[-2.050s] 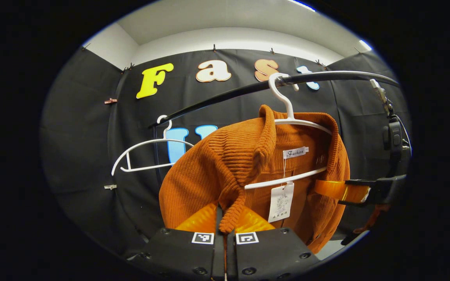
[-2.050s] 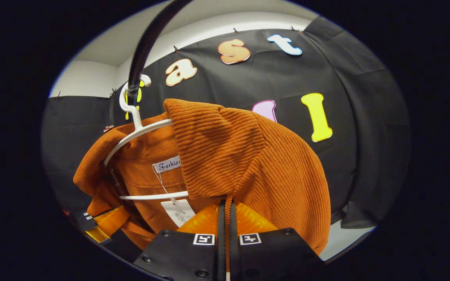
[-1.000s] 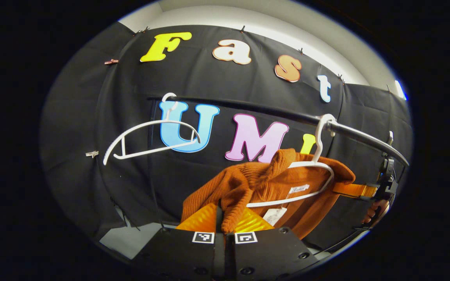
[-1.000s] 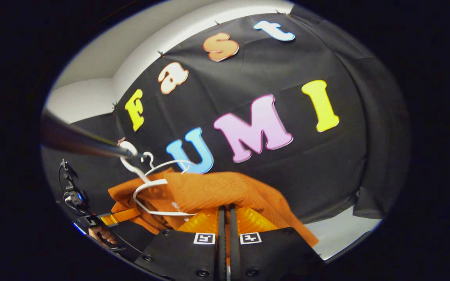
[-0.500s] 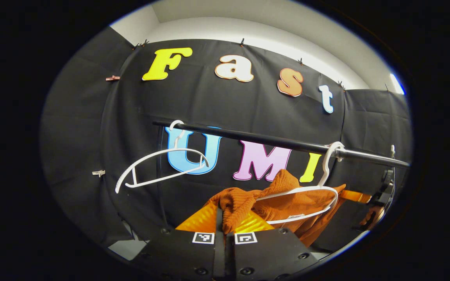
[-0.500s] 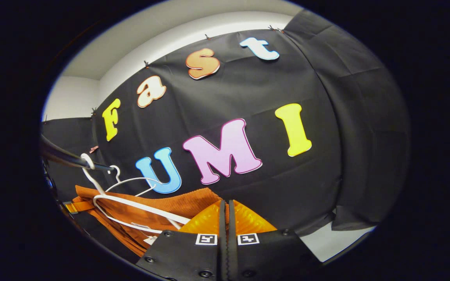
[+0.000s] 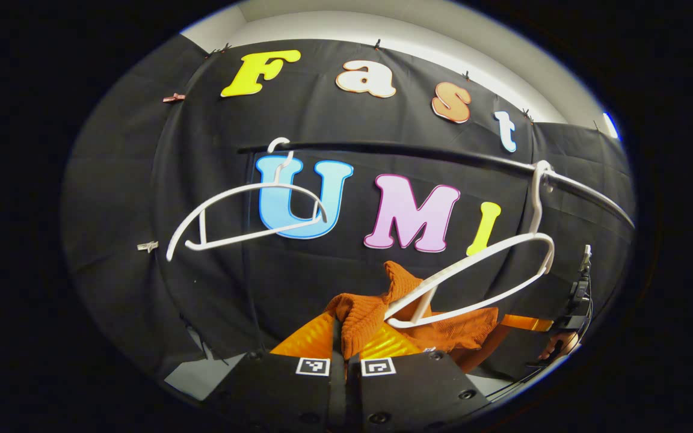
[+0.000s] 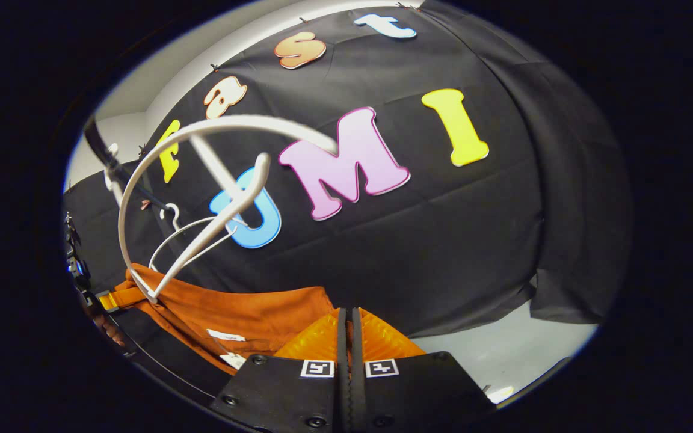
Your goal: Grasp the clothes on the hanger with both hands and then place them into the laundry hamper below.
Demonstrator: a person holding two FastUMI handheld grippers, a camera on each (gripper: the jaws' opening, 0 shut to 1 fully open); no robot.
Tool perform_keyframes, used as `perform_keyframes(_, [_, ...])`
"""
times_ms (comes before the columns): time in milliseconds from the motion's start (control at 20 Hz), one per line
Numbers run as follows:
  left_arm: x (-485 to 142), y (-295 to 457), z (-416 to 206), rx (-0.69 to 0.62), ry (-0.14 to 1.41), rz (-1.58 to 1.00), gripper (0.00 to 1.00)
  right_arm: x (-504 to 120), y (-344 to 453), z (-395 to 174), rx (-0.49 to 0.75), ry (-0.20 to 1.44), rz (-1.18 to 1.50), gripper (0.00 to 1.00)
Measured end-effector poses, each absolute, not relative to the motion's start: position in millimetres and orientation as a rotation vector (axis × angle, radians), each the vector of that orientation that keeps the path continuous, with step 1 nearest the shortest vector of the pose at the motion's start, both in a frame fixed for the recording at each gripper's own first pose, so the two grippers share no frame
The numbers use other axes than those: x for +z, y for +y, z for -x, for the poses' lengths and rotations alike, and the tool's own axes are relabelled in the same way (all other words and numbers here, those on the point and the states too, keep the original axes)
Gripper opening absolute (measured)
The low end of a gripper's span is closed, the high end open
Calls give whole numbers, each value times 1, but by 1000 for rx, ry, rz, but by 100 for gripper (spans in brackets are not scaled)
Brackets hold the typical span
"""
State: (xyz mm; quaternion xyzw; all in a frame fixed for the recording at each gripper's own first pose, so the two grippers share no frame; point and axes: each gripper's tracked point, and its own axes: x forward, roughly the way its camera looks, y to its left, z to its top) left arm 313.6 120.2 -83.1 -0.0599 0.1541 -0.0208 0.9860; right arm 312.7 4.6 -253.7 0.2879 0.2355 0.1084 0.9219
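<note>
Left gripper (image 7: 346, 346) clamped on orange sweater (image 7: 370, 319) | right gripper (image 8: 349, 331) clamped on it | both angled upward

Booth backdrop – black cloth, pale wall above.

Black cloth (image 7: 334, 282) covers the back and side walls, creased, pinned along its top edge with small clips (image 7: 173, 97); a pale wall strip (image 7: 394, 33) and ceiling show above it. A dark rail (image 7: 394, 147) runs across in front of the cloth. Pale floor (image 8: 503, 355) shows below the cloth's hem in the right gripper view – also a small patch (image 7: 193, 376) in the left gripper view. A bright light spot (image 7: 611, 125) sits at upper right.
</note>
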Motion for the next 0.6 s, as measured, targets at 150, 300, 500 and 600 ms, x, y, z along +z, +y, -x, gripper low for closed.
perform_keyframes(150, [-115,125,-294,-39,324,143,5,-238,42,-281,342,466,-638,4])
perform_keyframes(300, [-143,113,-275,-60,309,154,5,-233,82,-254,440,490,-662,4])
perform_keyframes(500, [-178,80,-259,-113,350,205,5,-228,126,-229,531,526,-696,4])
perform_keyframes(600, [-188,63,-255,-145,368,226,5,-222,145,-221,563,534,-693,4])
